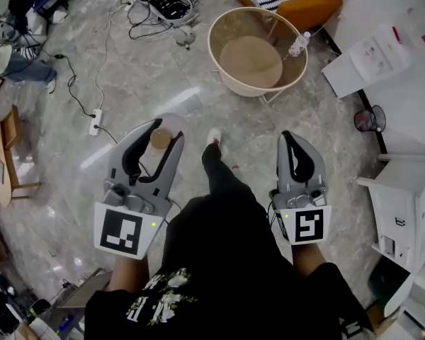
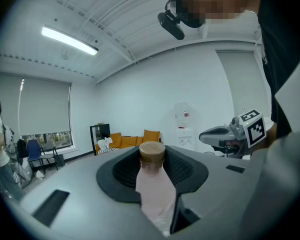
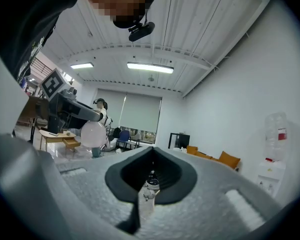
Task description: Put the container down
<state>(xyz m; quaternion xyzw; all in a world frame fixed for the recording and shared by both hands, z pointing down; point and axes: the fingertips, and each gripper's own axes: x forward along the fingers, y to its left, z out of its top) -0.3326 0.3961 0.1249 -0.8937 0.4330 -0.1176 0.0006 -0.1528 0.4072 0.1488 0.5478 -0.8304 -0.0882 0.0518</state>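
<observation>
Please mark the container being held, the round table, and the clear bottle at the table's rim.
Container (image 2: 153, 186): left gripper view, on its pink body.
Round table (image 1: 251, 61): head view, on the bare middle of its top.
Bottle (image 1: 297, 44): head view, on its clear body.

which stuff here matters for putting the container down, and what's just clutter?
Job: pink container, held in the left gripper; round table, maybe the landing spot.
Clutter: water bottle, power strip, cables, orange sofa. Right gripper shut, idle.
</observation>
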